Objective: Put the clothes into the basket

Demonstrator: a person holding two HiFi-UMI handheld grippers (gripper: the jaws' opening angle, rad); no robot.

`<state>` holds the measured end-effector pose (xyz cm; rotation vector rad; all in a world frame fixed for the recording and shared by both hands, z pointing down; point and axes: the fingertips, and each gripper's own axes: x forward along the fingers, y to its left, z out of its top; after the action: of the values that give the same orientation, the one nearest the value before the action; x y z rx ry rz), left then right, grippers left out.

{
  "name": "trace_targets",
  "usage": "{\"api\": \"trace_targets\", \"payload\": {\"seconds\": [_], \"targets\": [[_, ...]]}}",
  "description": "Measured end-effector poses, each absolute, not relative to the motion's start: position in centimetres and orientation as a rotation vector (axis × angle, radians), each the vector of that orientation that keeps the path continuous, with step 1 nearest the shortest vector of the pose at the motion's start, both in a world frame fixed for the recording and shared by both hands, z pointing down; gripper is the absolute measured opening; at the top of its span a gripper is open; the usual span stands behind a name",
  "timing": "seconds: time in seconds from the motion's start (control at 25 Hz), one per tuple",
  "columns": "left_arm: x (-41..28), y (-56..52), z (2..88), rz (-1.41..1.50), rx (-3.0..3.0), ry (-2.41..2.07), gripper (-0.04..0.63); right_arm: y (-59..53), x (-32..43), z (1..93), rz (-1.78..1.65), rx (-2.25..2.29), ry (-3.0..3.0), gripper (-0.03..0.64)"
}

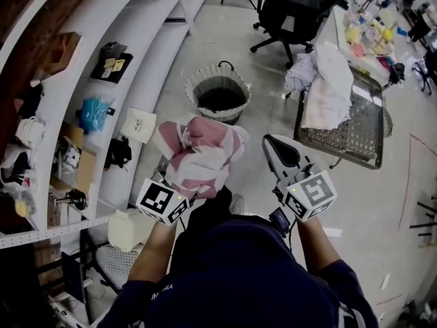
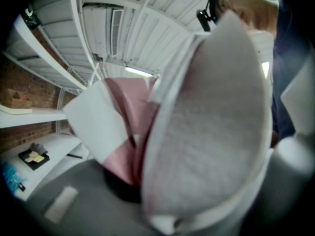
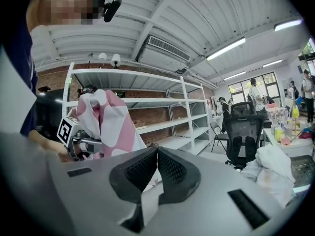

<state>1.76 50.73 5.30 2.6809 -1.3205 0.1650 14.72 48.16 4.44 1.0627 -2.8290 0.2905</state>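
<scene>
A pink and white cloth (image 1: 198, 152) hangs bunched over my left gripper (image 1: 179, 195), which is shut on it; the jaws themselves are hidden under the fabric. In the left gripper view the cloth (image 2: 206, 122) fills most of the picture. The woven basket (image 1: 194, 91), dark inside, stands on the floor just beyond the cloth. My right gripper (image 1: 274, 143) is held to the right of the cloth, its jaws shut with nothing between them. From the right gripper view I see its closed pads (image 3: 170, 168) and the cloth (image 3: 106, 117) off to the left.
A metal mesh tray (image 1: 355, 139) at the right carries a pile of pale clothes (image 1: 324, 80). White shelving (image 1: 89, 80) with small items runs along the left. A black office chair (image 1: 287, 12) stands behind the basket. The floor around the basket is bare concrete.
</scene>
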Motion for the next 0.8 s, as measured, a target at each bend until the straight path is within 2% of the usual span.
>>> {"api": "trace_targets", "payload": {"seconds": [0.8], "targets": [[-5.4,35.9,7.4,0.159,2.648,-1.243,0.153,33.6,7.8,5.7,0.343,1.092,-2.754,0.008]]}}
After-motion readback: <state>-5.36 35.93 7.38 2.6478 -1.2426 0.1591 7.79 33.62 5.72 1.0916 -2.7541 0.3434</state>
